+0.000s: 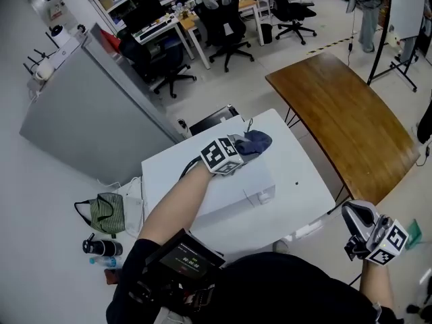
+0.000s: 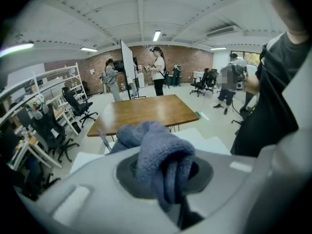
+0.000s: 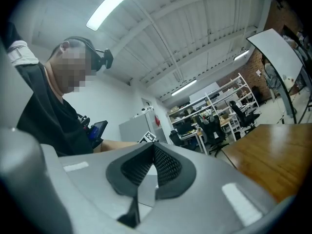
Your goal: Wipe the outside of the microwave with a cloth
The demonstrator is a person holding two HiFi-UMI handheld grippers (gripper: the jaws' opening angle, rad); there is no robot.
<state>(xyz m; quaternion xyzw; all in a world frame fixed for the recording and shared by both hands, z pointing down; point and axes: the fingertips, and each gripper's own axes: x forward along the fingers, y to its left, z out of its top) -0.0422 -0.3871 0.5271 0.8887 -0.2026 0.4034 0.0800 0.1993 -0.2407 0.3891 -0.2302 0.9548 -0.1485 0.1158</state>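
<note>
Microwave (image 1: 233, 198), a smooth white box, carries the fluffy blue-grey cloth (image 1: 257, 141) at its far top edge, pinched by the left gripper (image 1: 241, 150); right gripper (image 1: 353, 214) closed, empty.

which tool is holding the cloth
The left tool: its jaws are shut on the blue-grey cloth, on top of the white microwave. The right tool is shut on nothing, held away from the microwave.

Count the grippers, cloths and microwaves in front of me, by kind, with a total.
Grey two-jaw grippers: 2, the left gripper and the right gripper
Blue-grey terry cloth: 1
White box-shaped microwave: 1
Total: 4
</note>
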